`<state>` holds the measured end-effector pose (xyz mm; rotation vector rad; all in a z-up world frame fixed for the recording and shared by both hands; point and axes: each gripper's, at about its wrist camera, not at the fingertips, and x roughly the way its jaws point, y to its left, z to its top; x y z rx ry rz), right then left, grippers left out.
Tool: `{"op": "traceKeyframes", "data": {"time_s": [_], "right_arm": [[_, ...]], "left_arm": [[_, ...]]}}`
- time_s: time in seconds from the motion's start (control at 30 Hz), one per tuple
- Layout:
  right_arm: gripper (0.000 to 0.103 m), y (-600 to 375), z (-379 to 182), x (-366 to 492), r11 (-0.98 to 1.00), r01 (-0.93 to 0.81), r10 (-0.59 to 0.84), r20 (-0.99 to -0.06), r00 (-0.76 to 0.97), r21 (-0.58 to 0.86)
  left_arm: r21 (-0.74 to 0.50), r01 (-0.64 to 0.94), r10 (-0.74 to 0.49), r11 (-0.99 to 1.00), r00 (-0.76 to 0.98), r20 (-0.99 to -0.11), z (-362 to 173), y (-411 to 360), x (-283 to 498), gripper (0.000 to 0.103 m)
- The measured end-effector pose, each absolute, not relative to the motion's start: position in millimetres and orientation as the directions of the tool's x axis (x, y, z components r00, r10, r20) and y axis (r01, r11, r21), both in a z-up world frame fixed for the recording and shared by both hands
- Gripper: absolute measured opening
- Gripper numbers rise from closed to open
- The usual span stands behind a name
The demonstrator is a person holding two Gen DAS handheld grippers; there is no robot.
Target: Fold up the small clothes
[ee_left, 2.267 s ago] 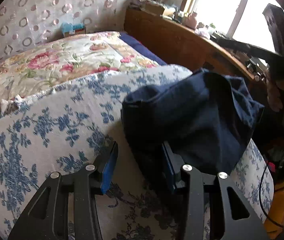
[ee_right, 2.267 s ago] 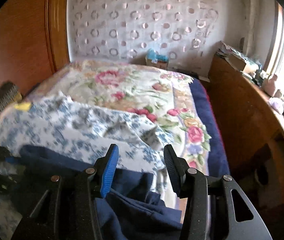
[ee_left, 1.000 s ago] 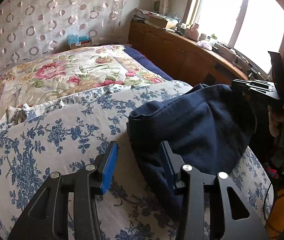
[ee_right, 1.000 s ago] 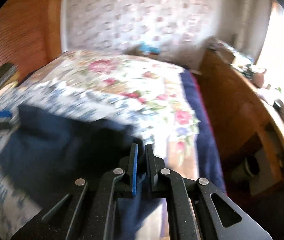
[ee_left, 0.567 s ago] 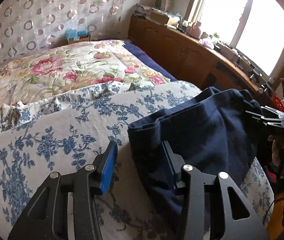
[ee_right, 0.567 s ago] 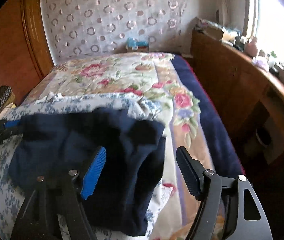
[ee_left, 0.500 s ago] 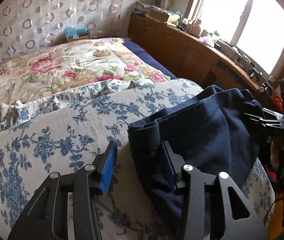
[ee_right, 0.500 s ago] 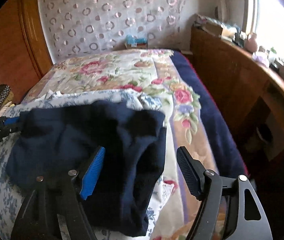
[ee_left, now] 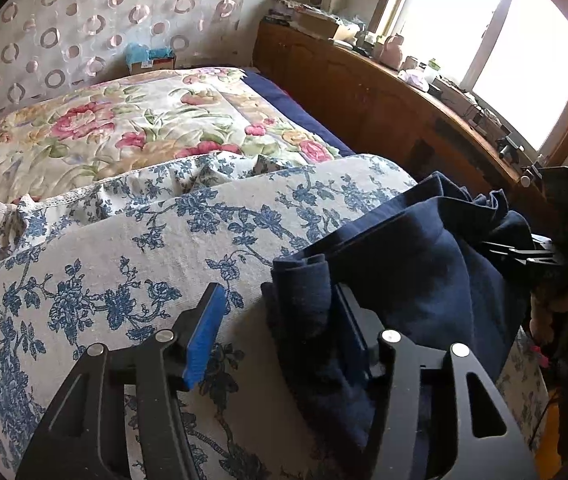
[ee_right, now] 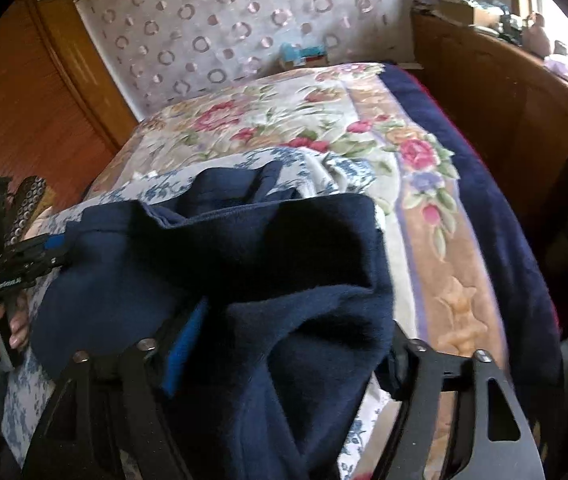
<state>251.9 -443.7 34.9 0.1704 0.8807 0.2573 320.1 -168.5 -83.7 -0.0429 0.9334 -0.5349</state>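
A navy garment [ee_left: 424, 264] is seen lying rumpled on the blue-flowered sheet [ee_left: 123, 264] of the bed, bracketed by the spread jaws of the left gripper [ee_left: 279, 320] and right gripper [ee_right: 296, 340]

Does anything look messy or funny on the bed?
Yes. The dark blue garment is bunched and lumpy, not flat, and it drapes over the right gripper. The blue-flowered sheet is rumpled along its far edge.

Floral quilt [ee_left: 155, 120], blue-print cloth [ee_left: 103, 264], wood cabinet [ee_left: 368, 92]; maybe tissue box [ee_left: 147, 58].
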Motion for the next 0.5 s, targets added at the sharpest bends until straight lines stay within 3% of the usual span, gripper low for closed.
{"op": "traceKeyframes", "data": {"time_s": [0.1, 0.23, 0.27, 0.3, 0.5], "right_arm": [[0.052, -446, 33, 249, 0.948, -0.173, 0.315, -0.729, 0.607, 0.266], [0.027, -444, 35, 237, 0.95, -0.198, 0.312, -0.712, 0.629, 0.241], [0.025, -444, 37, 234, 0.953, -0.2, 0.302, -0.709, 0.637, 0.227], [0.023, -442, 38, 231, 0.957, -0.205, 0.291, -0.707, 0.644, 0.207], [0.02, -438, 58, 208, 0.963, -0.226, 0.268, -0.643, 0.718, 0.149]], "left_arm": [[-0.297, 0.429, -0.489, 0.853, 0.46, -0.741, -85, -168, 321, 0.055], [-0.37, 0.456, -0.561, 0.81, 0.412, -0.718, -85, -167, 324, 0.029], [-0.37, 0.464, -0.565, 0.805, 0.41, -0.715, -84, -168, 322, 0.02], [-0.362, 0.469, -0.563, 0.805, 0.415, -0.714, -82, -169, 320, 0.019], [-0.339, 0.493, -0.58, 0.801, 0.499, -0.644, -46, -163, 293, 0.016]]}}
